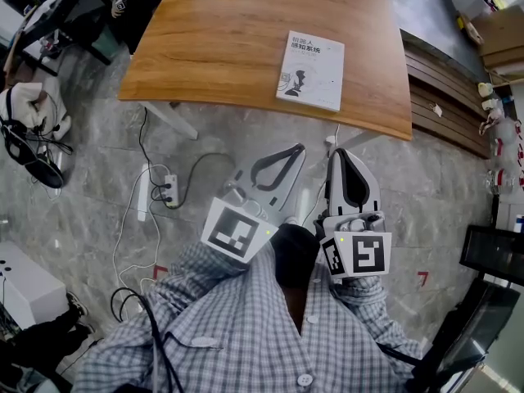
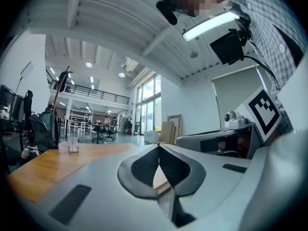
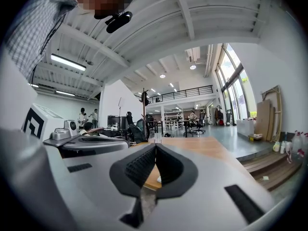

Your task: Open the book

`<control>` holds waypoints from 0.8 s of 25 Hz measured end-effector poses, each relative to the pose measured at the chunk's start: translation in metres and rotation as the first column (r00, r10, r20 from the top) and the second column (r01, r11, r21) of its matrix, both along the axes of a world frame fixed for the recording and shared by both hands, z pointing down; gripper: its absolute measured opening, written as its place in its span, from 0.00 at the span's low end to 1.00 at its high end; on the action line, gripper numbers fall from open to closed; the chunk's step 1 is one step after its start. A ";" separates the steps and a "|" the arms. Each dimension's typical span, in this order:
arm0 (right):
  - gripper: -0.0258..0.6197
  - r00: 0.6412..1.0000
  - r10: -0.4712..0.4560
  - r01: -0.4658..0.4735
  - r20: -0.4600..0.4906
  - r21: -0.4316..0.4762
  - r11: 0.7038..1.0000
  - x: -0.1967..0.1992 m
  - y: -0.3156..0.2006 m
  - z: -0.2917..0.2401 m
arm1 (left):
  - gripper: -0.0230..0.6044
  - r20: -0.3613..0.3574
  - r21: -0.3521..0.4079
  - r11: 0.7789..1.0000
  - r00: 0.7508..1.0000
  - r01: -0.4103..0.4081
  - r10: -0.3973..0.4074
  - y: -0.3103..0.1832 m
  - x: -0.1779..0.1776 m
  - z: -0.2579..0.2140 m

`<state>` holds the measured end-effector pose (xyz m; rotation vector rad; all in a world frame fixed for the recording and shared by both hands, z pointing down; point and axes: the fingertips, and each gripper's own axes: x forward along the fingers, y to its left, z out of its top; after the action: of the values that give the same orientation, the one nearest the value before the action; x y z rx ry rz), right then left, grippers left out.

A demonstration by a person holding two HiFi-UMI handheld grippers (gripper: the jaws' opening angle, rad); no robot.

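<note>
Closed book (image 1: 311, 70): cover in head view only

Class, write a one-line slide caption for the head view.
Left claw and right claw, both shut and empty, hang side by side short of the wooden table where a closed book lies.

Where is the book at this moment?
In the head view the book lies closed on the table, on its right side near the front edge, beyond the left claw and right claw, neither touching it.
</note>
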<state>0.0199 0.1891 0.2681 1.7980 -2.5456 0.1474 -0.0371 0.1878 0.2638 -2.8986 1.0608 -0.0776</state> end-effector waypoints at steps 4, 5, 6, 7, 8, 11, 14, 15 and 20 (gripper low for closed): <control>0.07 1.000 0.005 -0.005 -0.001 -0.002 1.000 -0.009 0.002 0.002 | 0.05 -0.007 0.001 1.000 1.000 -0.005 0.005 0.000 -0.009 0.001; 0.07 1.000 0.006 -0.006 0.000 -0.002 1.000 -0.012 0.002 0.003 | 0.05 -0.006 0.002 1.000 1.000 -0.007 0.007 0.000 -0.011 0.001; 0.07 1.000 0.008 -0.008 0.000 -0.002 1.000 -0.014 0.003 0.003 | 0.05 -0.006 0.002 1.000 1.000 -0.011 0.011 0.001 -0.013 0.002; 0.07 1.000 0.010 -0.010 0.000 0.000 1.000 -0.016 0.003 0.003 | 0.05 -0.006 0.003 1.000 1.000 -0.014 0.014 0.002 -0.015 0.002; 0.07 1.000 0.013 -0.013 -0.002 0.002 1.000 -0.018 0.004 0.003 | 0.05 -0.006 0.004 1.000 1.000 -0.018 0.018 0.003 -0.017 0.002; 0.07 0.999 0.022 -0.022 -0.033 0.020 1.000 -0.024 0.006 0.000 | 0.05 -0.009 0.013 1.000 1.000 -0.026 0.026 0.006 -0.023 0.001; 0.07 0.998 0.041 -0.039 -0.053 0.034 0.999 -0.025 0.008 -0.004 | 0.05 -0.014 0.011 1.000 1.000 -0.024 0.025 0.008 -0.031 0.001; 0.07 0.997 0.048 -0.046 -0.052 0.033 0.998 -0.024 0.009 -0.004 | 0.05 -0.017 0.012 1.000 1.000 -0.023 0.023 0.008 -0.032 0.001; 0.07 0.996 0.080 -0.080 -0.040 0.014 0.997 -0.016 0.015 -0.001 | 0.05 -0.030 0.005 1.000 0.999 -0.014 0.014 0.010 -0.037 0.002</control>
<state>0.0035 0.2039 0.2667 1.8883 -2.4539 0.0948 -0.0740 0.1974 0.2653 -2.9114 1.0431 -0.0314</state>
